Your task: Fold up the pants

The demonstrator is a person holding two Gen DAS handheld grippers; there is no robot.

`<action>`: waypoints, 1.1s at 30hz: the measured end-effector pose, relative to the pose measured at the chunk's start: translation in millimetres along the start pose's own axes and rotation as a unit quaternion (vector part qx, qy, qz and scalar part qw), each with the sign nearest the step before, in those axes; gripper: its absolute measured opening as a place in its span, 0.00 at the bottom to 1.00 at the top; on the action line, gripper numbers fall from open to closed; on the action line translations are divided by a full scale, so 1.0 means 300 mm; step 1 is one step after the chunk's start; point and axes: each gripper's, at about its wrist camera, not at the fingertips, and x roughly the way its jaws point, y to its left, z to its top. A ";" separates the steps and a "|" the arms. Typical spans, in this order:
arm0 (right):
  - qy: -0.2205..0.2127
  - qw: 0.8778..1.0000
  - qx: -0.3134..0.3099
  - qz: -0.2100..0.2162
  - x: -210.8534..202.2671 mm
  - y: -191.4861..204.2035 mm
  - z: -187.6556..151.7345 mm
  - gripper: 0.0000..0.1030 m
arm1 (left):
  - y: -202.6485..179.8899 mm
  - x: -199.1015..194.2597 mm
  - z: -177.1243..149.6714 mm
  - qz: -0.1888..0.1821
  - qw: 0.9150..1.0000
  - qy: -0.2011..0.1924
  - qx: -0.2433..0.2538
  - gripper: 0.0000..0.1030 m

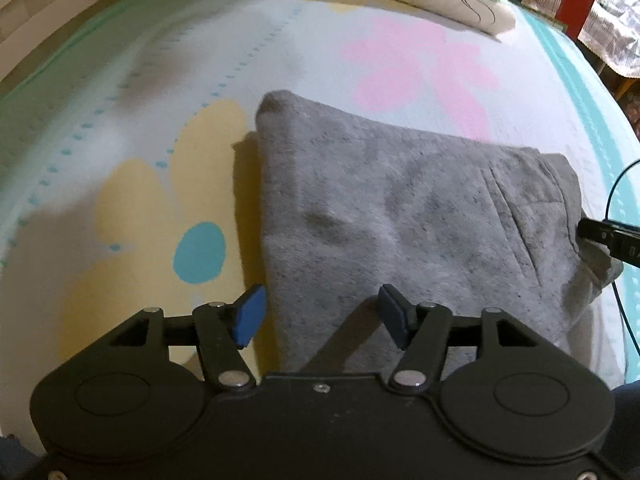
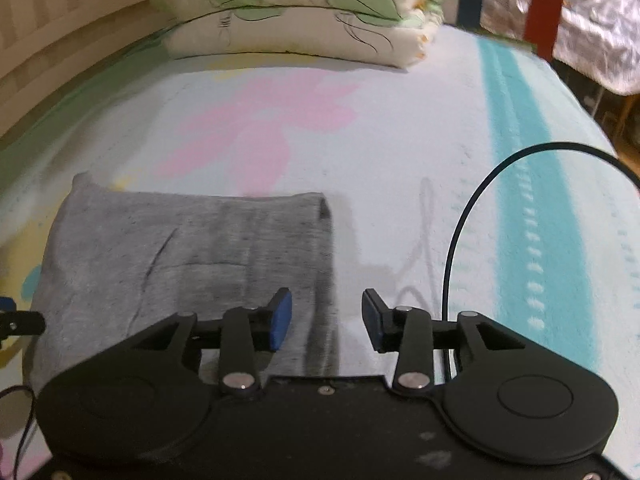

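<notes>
So, here is how it stands, tool first and then outward.

Left gripper: the left gripper (image 1: 320, 312) has its jaws spread wide and holds nothing; its blue pads (image 1: 251, 316) straddle the near left edge of the cloth, one pad over the sheet and the other over the fabric, which reads to me as a release or a lining-up, not a grab.

Right gripper: the right gripper (image 2: 326, 320) is likewise spread and empty, with one pad over the right margin of the cloth and the other over bare sheet; from the left wrist view a black fingertip of it shows at the bundle's far right corner.

Pants: the grey sweatpants (image 1: 400, 220) lie as a compact, roughly rectangular bundle on the bed, right in front of both tools, with a slanted pocket seam on top and the darker ribbed waistband (image 2: 320, 248) along the right edge.

Why so placed: each tool sits at one side of the bundle, probably so that both edges can be squared or lifted together.

Progress: the folding looks almost or fully done, judging by the tidy shape.

Bed sheet: the flowered bed sheet (image 1: 160, 140) gives a flat, soft base.

Folded quilt: a folded quilt (image 2: 304, 12) rests at the head of the bed, well apart.

Cable: a black cable (image 2: 452, 240) arcs up beside the right tool, clear of the cloth.
</notes>
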 end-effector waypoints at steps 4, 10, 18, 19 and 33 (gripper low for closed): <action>0.030 0.997 0.046 0.044 0.050 -0.055 0.007 0.44 | 0.055 0.005 0.006 -0.011 1.000 -0.007 -0.024 0.70; 0.048 0.991 0.081 0.096 0.132 -0.120 0.016 0.50 | 0.132 0.017 0.018 -0.037 0.999 -0.006 -0.039 0.72; 0.058 0.982 0.100 0.150 0.180 -0.184 0.022 0.56 | 0.216 0.100 0.011 -0.090 0.994 0.030 -0.053 0.81; 0.057 0.982 0.093 0.153 0.184 -0.185 0.025 0.56 | 0.210 0.116 0.012 -0.101 0.993 0.038 -0.051 0.81; 0.029 0.977 0.071 0.200 0.170 -0.161 0.031 0.22 | 0.059 0.117 0.059 -0.138 0.990 -0.019 -0.019 0.21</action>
